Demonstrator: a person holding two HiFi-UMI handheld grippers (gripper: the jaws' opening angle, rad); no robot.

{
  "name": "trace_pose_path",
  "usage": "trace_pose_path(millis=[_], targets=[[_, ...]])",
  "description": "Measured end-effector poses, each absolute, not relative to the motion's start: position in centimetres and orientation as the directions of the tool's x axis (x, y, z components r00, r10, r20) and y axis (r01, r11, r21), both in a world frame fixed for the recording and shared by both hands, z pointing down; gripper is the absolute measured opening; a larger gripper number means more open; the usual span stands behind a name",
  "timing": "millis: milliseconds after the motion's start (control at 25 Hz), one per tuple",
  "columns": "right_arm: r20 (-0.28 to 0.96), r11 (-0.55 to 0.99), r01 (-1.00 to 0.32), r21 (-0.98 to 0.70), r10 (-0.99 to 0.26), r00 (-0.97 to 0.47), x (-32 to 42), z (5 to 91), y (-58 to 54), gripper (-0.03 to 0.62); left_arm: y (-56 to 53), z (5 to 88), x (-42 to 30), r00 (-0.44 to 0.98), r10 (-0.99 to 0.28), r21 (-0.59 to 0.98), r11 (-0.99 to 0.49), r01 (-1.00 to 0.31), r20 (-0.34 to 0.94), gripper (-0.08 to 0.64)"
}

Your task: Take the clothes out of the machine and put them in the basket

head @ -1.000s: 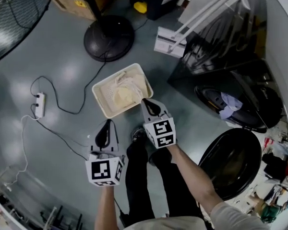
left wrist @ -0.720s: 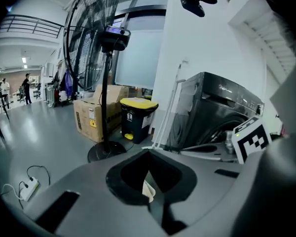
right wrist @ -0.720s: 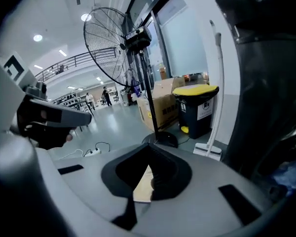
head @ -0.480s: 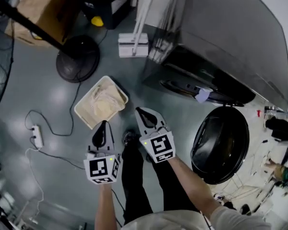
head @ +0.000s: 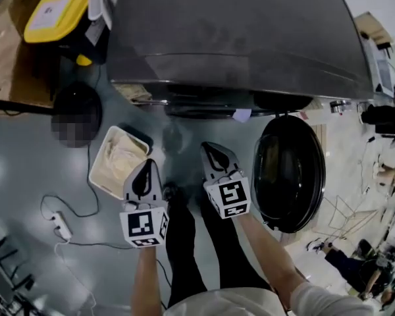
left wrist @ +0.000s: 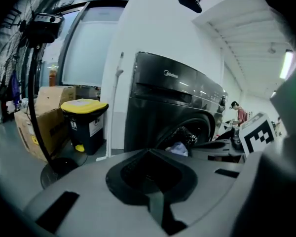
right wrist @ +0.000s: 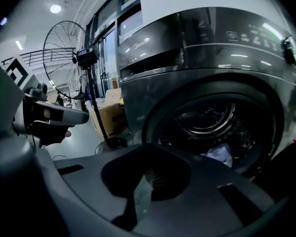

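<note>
The dark grey washing machine (head: 237,45) fills the top of the head view, and its round door (head: 289,173) hangs open at the right. A pale blue cloth (head: 241,115) lies at the drum's mouth; it also shows as the cloth (right wrist: 218,154) in the right gripper view. The cream basket (head: 100,175) on the floor at the left holds pale clothes. My left gripper (head: 145,166) is beside the basket's right edge, shut and empty. The right gripper (head: 212,150), also shut and empty, points at the drum (right wrist: 212,122) from some way off.
A yellow-lidded bin (left wrist: 84,117), a cardboard box (left wrist: 44,120) and a fan's round base (left wrist: 59,164) stand left of the machine. A power strip (head: 62,228) with cables lies on the floor at the lower left. Clutter and a person (head: 345,268) are at the far right.
The view has swung from the basket to the machine. Both grippers turned with it, still shut and empty. The basket, earlier ahead of them, now lies to the left.
</note>
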State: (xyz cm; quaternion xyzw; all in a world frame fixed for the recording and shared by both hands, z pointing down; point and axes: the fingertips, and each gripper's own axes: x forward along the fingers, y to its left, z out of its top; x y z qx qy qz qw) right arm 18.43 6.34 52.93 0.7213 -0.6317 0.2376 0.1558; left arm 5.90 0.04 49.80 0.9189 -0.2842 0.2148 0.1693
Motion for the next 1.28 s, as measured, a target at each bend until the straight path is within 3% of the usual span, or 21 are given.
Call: trace_pose_path(millis=[560,1280], targets=[[0.507,-0.453,-0.89,-0.051,-0.779,0.368,27.2,47.2,18.6,0.025,5.3,45.2,15.3,0.841,-0.297,0.163,-0.899,-0.405,0.451,0.018],[0.494,-0.483,-0.875,-0.022,-0.766,0.411,30.7,58.2,16.8,0.026,5.2,53.4,14.7,0.837,-0.337,0.155,-0.887,-0.436,0.431,0.018]])
